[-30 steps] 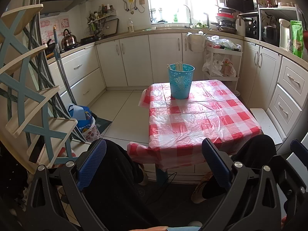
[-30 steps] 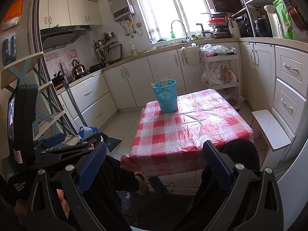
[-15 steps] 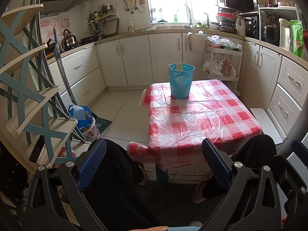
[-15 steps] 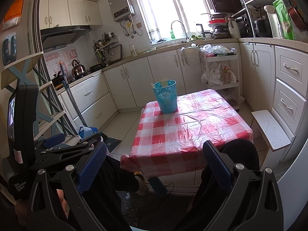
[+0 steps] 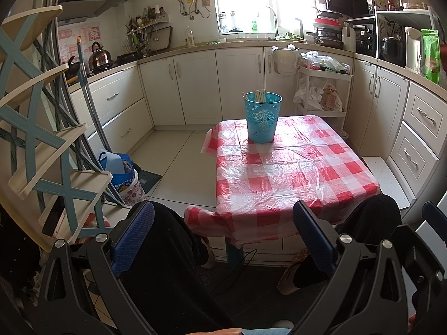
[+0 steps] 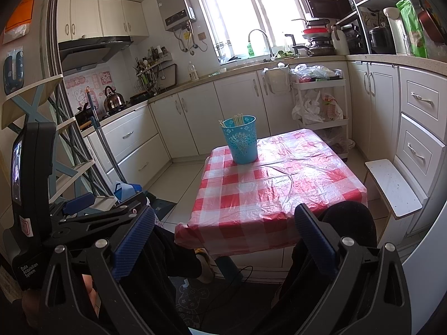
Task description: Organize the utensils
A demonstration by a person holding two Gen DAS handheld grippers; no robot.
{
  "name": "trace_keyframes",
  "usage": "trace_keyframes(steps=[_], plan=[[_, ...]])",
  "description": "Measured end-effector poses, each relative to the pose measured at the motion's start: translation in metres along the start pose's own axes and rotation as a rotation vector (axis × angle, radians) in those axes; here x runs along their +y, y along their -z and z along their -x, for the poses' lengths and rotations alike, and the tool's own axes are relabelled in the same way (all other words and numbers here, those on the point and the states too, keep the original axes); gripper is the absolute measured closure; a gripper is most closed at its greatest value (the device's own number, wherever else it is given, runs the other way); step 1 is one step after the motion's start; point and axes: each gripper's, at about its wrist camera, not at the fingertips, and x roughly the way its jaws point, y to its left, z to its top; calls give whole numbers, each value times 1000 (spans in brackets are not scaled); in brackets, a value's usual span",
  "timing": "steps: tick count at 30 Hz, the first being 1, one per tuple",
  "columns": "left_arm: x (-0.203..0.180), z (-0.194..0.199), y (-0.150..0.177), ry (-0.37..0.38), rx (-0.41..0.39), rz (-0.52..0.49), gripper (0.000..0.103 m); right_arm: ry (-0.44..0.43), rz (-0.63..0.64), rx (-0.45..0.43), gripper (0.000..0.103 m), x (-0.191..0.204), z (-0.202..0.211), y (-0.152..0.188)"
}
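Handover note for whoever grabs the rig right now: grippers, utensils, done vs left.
Left gripper: open, empty, held low in front of the table.
Right gripper: open, empty, also short of the table.
Utensils: pale chopsticks stand in the blue cup at the far end of the checked tablecloth. No loose utensils show on the cloth.
Done: everything visible is already in the cup.
Left: probably nothing on the table; check outside these views.
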Motion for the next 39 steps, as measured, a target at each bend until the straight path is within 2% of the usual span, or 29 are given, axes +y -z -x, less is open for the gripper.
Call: trace_keyframes(steps=[33,39], plan=[[6,-2,4,3,3,5,8,-2,8,-3,7,2,1,0],[11,-6,2,25,29,18,8,-1,8,-3,7,1,0,0]])
